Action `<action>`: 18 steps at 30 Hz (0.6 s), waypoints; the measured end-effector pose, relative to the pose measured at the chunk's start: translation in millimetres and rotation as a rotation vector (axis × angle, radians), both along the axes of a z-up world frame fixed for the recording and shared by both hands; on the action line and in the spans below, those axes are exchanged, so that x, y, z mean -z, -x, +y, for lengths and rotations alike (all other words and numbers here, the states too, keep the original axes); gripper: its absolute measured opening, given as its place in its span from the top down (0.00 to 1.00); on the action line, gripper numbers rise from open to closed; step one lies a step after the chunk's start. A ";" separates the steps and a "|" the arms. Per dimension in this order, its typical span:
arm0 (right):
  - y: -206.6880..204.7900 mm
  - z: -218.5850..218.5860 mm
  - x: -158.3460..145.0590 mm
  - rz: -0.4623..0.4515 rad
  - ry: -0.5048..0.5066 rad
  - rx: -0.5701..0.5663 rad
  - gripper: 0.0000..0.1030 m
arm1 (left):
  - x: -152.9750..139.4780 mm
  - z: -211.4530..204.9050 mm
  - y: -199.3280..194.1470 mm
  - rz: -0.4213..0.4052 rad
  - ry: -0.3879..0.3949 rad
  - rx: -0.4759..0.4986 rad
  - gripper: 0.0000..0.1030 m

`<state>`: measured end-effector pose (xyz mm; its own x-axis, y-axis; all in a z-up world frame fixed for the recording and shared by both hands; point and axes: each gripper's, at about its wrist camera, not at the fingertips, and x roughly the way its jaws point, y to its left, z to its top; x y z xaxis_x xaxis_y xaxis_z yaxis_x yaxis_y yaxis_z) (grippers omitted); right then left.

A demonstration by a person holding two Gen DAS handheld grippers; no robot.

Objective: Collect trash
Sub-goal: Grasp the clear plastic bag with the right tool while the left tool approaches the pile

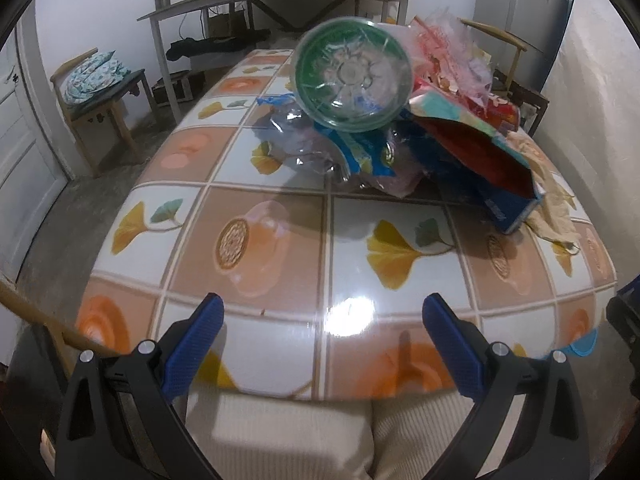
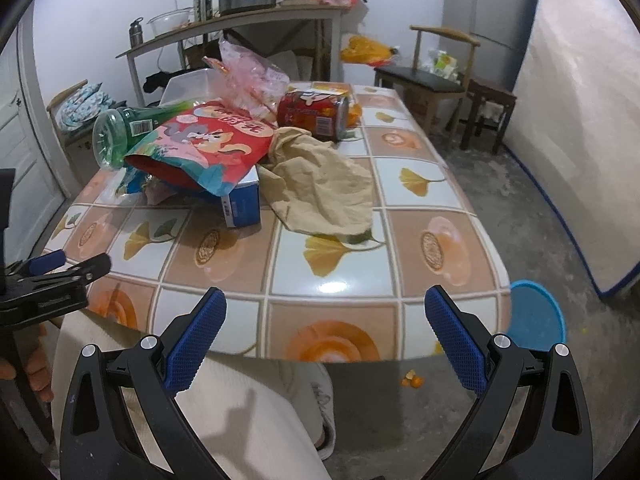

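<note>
A pile of trash lies on the tiled table. It has a green plastic bottle on its side, also in the right wrist view. A red squirrel snack bag rests on a blue and white box. A beige crumpled cloth or paper, a red can and a pink plastic bag lie nearby. My left gripper is open and empty over the table's near edge. My right gripper is open and empty at the near edge.
A blue bin stands on the floor at the table's right corner. Orange peel lies on the floor. Chairs and a shelf table stand behind. A white wall panel is at the right.
</note>
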<state>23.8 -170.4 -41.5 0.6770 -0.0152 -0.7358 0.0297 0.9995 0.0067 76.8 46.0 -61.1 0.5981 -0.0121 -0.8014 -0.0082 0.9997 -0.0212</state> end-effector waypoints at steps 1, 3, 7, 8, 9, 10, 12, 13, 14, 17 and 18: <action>-4.0 -0.2 -0.9 0.002 0.002 -0.008 0.07 | 1.0 -0.6 -3.1 0.005 -0.001 0.001 0.05; -11.4 -1.6 -2.7 0.004 0.015 -0.020 0.07 | 6.7 -3.9 -12.6 0.023 -0.019 0.003 0.05; -23.0 -6.7 -6.1 0.016 0.020 -0.033 0.07 | 14.1 -14.3 -20.5 0.025 -0.070 0.038 0.05; -25.2 -8.1 -7.7 0.011 0.019 -0.031 0.07 | 14.5 -16.4 -21.1 0.022 -0.079 0.049 0.05; -26.6 -9.8 -9.2 0.006 0.020 -0.027 0.07 | 14.7 -17.2 -22.4 0.019 -0.077 0.055 0.05; -29.1 -11.6 -11.0 0.003 0.021 -0.022 0.07 | 15.1 -17.0 -23.6 0.022 -0.070 0.054 0.05; -34.1 -13.5 -13.5 -0.001 0.021 -0.017 0.07 | 15.9 -14.5 -27.4 0.031 -0.050 0.050 0.05; -37.6 -15.2 -16.4 -0.007 0.016 -0.013 0.07 | 15.9 -13.4 -28.8 0.032 -0.049 0.051 0.05; -39.8 -16.1 -18.4 -0.012 0.011 -0.010 0.07 | 16.2 -13.1 -30.0 0.036 -0.050 0.055 0.04; -48.4 -17.2 -24.7 -0.028 -0.005 -0.009 0.07 | 15.7 -10.3 -32.7 0.042 -0.050 0.068 0.04; -52.2 -16.6 -27.8 -0.033 -0.008 -0.012 0.07 | 15.5 -9.9 -34.2 0.042 -0.050 0.073 0.04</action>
